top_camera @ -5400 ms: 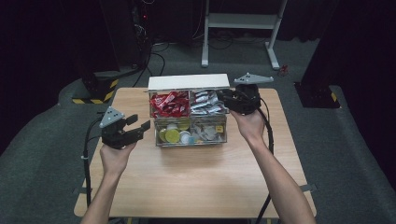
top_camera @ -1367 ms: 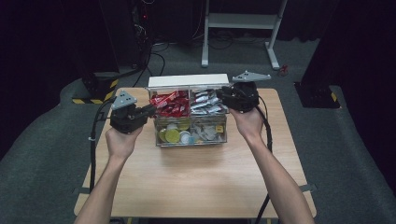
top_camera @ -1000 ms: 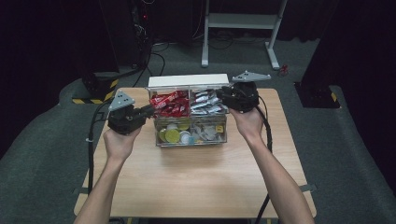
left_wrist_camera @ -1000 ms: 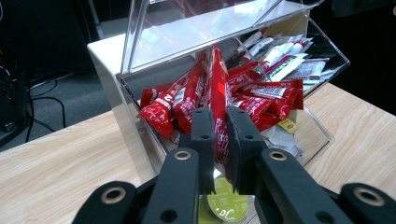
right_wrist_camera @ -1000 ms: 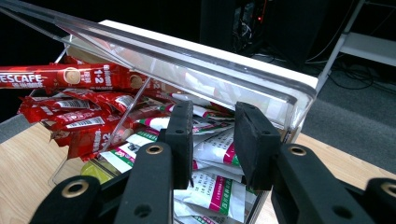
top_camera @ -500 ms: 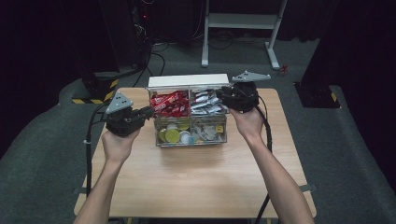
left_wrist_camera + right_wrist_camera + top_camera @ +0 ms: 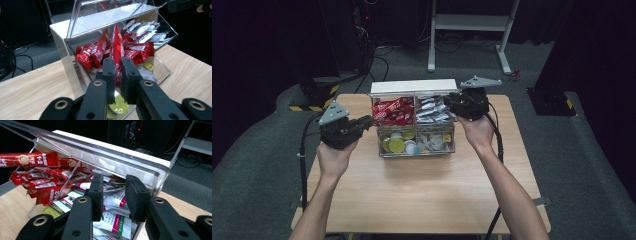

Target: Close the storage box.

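Note:
A clear four-compartment box point(image 7: 379, 150) stands at the back of the wooden table point(image 7: 422, 195). Its upper left bin holds red sachets point(image 7: 392, 111), and its upper right bin holds white-and-green sachets point(image 7: 432, 110). My left gripper point(image 7: 371, 121) is at the box's left side. In the left gripper view it point(image 7: 118, 62) is shut on one red sachet point(image 7: 117, 42), which stands upright above the pile. My right gripper point(image 7: 447, 102) is at the box's upper right corner. Its jaws point(image 7: 113, 180) stand apart under the raised clear lid point(image 7: 105, 157), with sachets behind the gap.
The lower bins hold yellow-lidded capsules point(image 7: 396, 145) and small packets point(image 7: 434, 142). A white back panel point(image 7: 414, 86) closes the box's far side. Dark floor, cables and a white stand point(image 7: 472, 22) lie beyond the table. Bare wood stretches in front of the box.
My left gripper moved from the open table up to the box's left side and has since eased slightly back toward the person. The right gripper has stayed put.

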Tool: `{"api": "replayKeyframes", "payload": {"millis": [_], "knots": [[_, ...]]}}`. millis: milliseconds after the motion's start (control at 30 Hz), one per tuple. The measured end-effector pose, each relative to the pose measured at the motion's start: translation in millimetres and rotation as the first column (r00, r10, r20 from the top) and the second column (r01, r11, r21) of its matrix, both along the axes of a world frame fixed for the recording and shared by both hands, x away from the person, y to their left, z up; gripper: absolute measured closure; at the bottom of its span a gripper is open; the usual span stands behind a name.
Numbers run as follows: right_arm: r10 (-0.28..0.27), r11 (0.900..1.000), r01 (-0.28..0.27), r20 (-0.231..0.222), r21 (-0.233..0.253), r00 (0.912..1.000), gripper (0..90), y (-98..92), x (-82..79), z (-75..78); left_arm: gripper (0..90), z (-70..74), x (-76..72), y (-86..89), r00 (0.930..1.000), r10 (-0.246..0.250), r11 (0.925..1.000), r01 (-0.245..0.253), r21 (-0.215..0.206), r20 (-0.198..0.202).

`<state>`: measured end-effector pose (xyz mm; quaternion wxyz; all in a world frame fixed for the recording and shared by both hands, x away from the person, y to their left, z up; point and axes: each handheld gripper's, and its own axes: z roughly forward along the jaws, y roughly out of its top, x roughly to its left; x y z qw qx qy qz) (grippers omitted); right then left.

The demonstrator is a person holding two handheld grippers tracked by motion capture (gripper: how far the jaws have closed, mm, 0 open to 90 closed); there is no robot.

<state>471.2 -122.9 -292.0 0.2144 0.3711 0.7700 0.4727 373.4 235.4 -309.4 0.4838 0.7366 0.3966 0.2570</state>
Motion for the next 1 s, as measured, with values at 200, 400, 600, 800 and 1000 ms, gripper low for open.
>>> {"api": "replayKeyframes", "payload": {"millis": [200, 400, 600, 800, 1000], "knots": [[0.000, 1.000, 0.000, 0.001, -0.004, 1.0000, 67.8, 0.2, 0.2, 0.4, 82.4, 1.5, -5.4, 4.6, 0.9999, 0.000, 1.0000, 0.000, -0.010, 0.011], [0.000, 1.000, 0.000, 0.001, -0.004, 1.0000, 67.8, 0.2, 0.1, 0.4, 82.4, 0.4, -9.4, 7.7, 0.9999, 0.002, 1.0000, -0.002, -0.005, 0.011], [-0.003, 1.000, 0.003, -0.001, -0.006, 1.0000, 67.7, 0.5, -0.1, 0.6, 82.5, 1.0, -12.5, 10.1, 0.9998, 0.002, 0.9999, -0.002, -0.010, 0.018], [-0.004, 1.000, 0.004, -0.002, -0.006, 1.0000, 67.6, 0.7, -0.2, 0.7, 82.5, 1.4, -17.8, 14.6, 0.9997, 0.006, 0.9999, -0.005, -0.014, 0.026], [-0.004, 1.000, 0.004, -0.001, -0.005, 1.0000, 67.6, 0.7, -0.1, 0.6, 82.5, 1.1, -25.8, 22.7, 0.9993, 0.015, 0.9996, -0.014, -0.026, 0.033]]}}
